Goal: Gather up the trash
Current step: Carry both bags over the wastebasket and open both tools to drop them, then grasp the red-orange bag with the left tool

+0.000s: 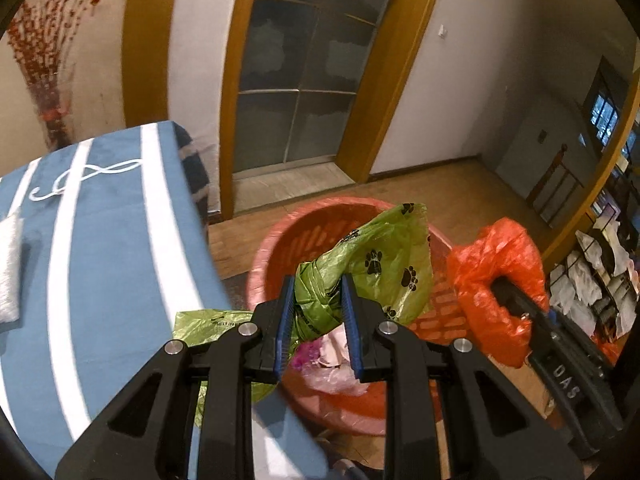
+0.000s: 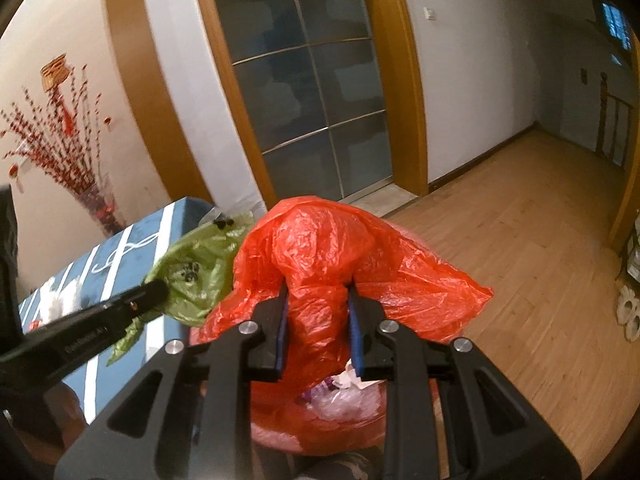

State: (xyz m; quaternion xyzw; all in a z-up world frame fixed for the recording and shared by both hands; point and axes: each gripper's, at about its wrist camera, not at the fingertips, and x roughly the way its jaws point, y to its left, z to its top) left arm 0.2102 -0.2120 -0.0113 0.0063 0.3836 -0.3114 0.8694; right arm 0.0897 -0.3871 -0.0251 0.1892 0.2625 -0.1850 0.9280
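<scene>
My left gripper [image 1: 317, 296] is shut on a green plastic bag [image 1: 376, 256] with black paw prints, held over a pink bin [image 1: 280, 240] lined with a red bag. My right gripper [image 2: 318, 308] is shut on a red plastic bag [image 2: 320, 240] above the same bin [image 2: 280, 436]. The red bag [image 1: 496, 264] and right gripper show at the right in the left wrist view. The green bag [image 2: 192, 272] and left gripper show at the left in the right wrist view. Crumpled clear and pink wrappers [image 1: 332, 364] lie inside the bin.
A table with a blue, white-striped cloth [image 1: 100, 240] stands left of the bin, with white tissue [image 2: 60, 300] on it. A glass sliding door [image 1: 296, 80] is behind. Wooden floor [image 2: 520, 260] stretches to the right. A vase of red branches [image 2: 60, 152] stands by the wall.
</scene>
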